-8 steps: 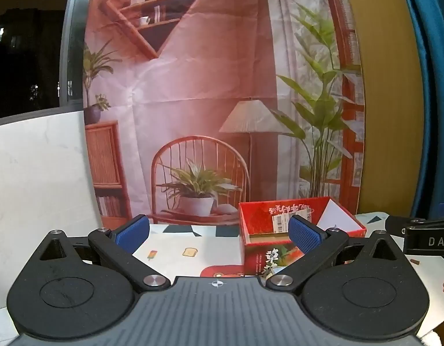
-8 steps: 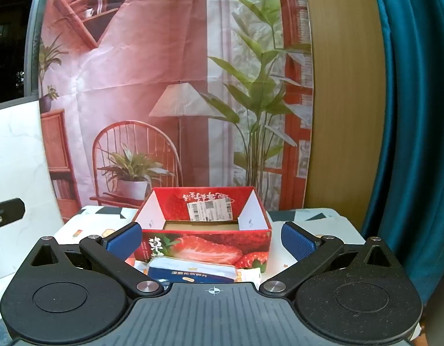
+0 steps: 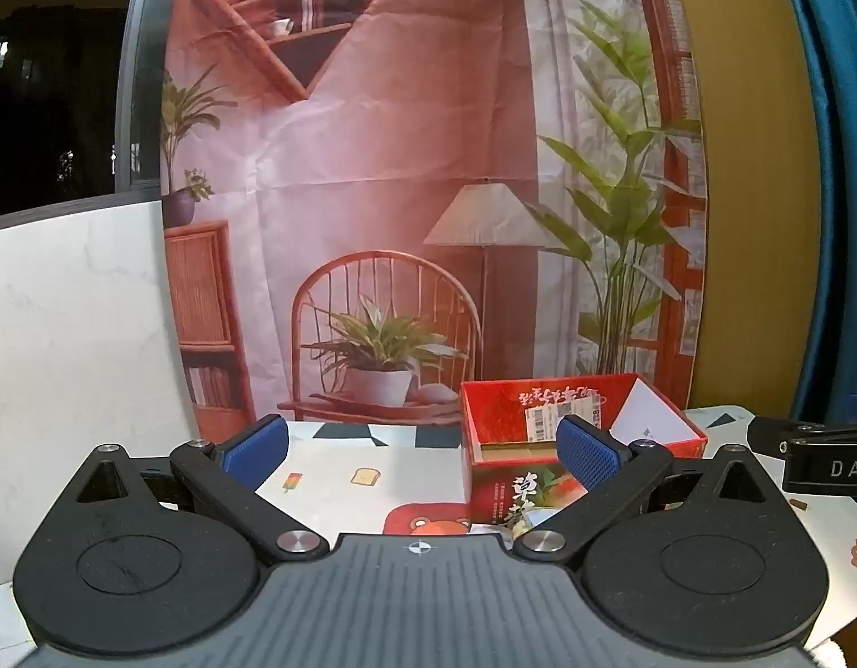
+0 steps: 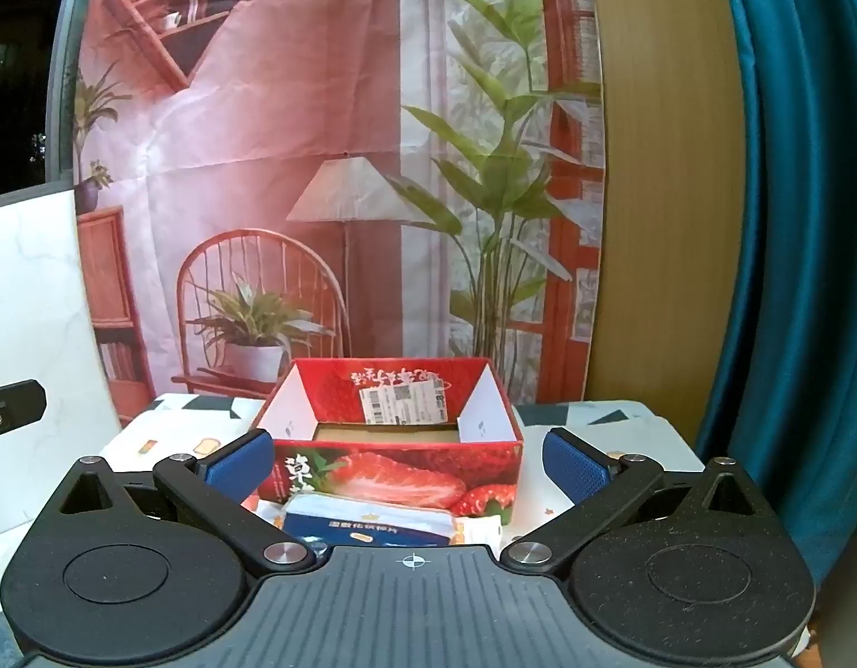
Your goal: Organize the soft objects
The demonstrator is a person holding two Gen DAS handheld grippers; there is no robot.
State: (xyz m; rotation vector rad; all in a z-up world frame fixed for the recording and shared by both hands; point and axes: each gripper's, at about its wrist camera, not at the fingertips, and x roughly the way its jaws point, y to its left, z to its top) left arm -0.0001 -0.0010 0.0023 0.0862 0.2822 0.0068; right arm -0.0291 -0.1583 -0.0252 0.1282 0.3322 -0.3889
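The red strawberry box [image 4: 392, 448] sits straight ahead of the right tongs [image 4: 409, 459], open top up and apparently empty, while from the left tongs [image 3: 422, 448] it lies ahead and to the right [image 3: 573, 440], partly behind that tool's right finger. Both pairs of tongs are spread wide and hold nothing. The soft thing nearest to hand is a blue-and-white packet [image 4: 367, 520], probably tissues, lying on the patterned tablecloth [image 3: 367, 456] just below the mouth of the right tongs and touching, or almost touching, the box's front wall. My worry is that closeness: a grab from above could catch the cardboard edge together with the packet and drag or tip the light box, and a slack packet may fold and slip from a pinch on one corner (most of it is hidden by the tool body, so aim is uncertain). The two tools are also near one another; part of the right one, marked "DAS" [image 3: 848, 467], shows at the right of the left tongs, so they could collide over the box. Writing: Chinese characters on the box front beside printed strawberries, more on its inner back wall, a white barcode label [image 4: 403, 401] too small to read, and white characters on the packet, illegible.
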